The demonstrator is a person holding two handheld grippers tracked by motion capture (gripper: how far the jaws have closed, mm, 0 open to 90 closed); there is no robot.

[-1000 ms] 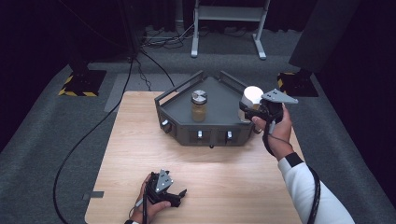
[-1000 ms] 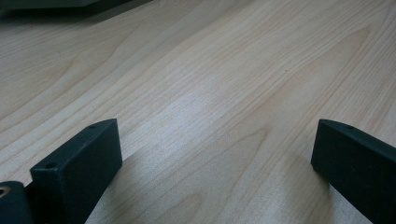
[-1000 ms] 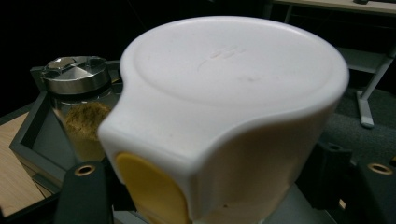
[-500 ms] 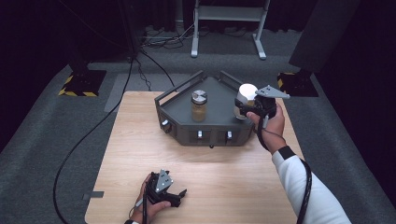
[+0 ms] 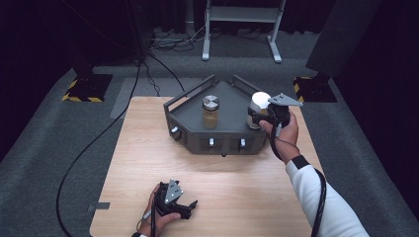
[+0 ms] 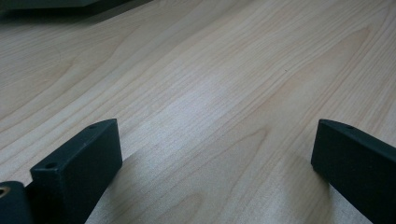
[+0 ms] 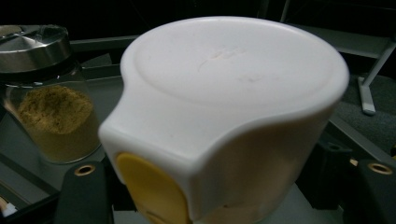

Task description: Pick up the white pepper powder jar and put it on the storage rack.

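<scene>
left gripper (image 5: 190,206) jaws wide apart, nothing held, resting on wooden table (image 5: 148,148) near edge | right gripper (image 5: 258,117) clamped on white-lidded container (image 5: 259,104), over right end of grey tray (image 5: 227,133) | spice jar (image 5: 210,112) stands in tray, just left of it

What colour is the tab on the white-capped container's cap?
Yellow; the tab on the white cap shows best in the right gripper view.

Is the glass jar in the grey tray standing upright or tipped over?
Upright: the jar stands in the tray, its metal lid on top and powder level inside.
</scene>
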